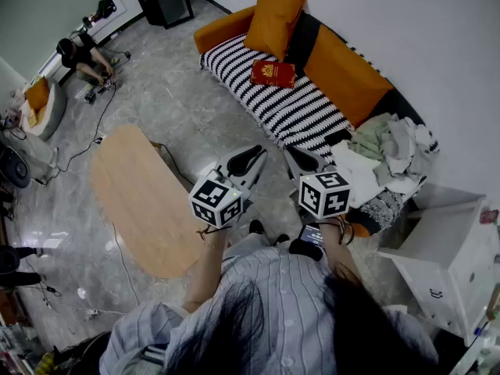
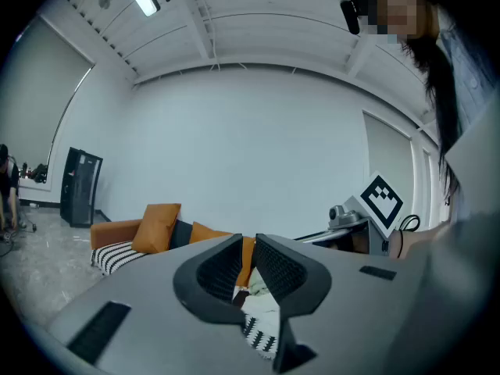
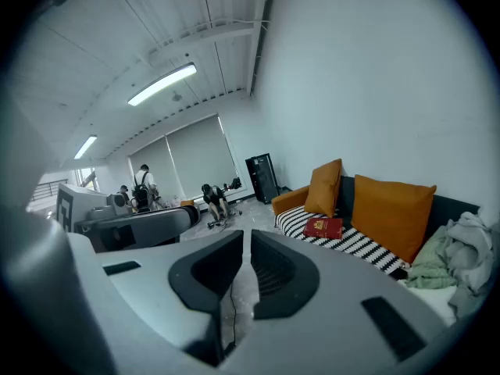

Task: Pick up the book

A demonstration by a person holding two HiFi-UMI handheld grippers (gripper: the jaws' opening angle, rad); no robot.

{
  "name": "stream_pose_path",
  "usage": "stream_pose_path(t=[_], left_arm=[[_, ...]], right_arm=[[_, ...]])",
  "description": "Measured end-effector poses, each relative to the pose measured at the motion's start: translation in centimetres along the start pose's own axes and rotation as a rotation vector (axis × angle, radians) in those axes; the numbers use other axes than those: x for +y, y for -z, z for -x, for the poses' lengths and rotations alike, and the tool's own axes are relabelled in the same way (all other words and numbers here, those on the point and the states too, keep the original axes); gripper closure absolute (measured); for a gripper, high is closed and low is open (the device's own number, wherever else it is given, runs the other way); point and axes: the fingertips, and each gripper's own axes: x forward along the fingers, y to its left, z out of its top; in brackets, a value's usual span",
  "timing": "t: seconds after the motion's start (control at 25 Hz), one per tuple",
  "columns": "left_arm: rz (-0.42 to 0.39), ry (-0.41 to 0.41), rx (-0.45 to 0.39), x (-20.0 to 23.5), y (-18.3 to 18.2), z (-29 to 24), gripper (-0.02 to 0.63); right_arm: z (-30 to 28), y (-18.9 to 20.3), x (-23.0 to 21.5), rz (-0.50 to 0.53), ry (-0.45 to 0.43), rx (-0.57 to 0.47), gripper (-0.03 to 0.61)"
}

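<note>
The red book [image 1: 273,73] lies on the striped sofa [image 1: 312,112]. The left hand-held gripper [image 2: 248,258] and the right hand-held gripper [image 3: 244,256] are both closed, holding nothing.

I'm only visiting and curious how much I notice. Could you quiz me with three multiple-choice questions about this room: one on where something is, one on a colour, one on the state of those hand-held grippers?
1. Where does the book lie?
A. on the floor
B. on the striped sofa seat
C. on the table

2. What colour is its cover?
A. green
B. red
C. blue

3. How are the left gripper and right gripper?
A. both wide open
B. one holds the book
C. both shut, empty

Answers:
1 B, it rests on the stripes near an orange cushion.
2 B, the cover shows red.
3 C, each pair of jaws is closed with nothing between.
</note>
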Motion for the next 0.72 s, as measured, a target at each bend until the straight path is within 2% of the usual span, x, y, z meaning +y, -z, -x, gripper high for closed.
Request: stream_pose_path(t=[0.36,0.72], left_arm=[[0.000,0.016,0.007,-0.2,0.2,-0.4,0.571],[0.004,0.020,0.019,1.4,0.6,-0.4,0.571]], right_arm=[[0.2,0.1,-0.7,-0.009,0.020,-0.008,0.534],[-1.3,-0.1,-0.5,-0.022,0.013,-0.031,0.534]])
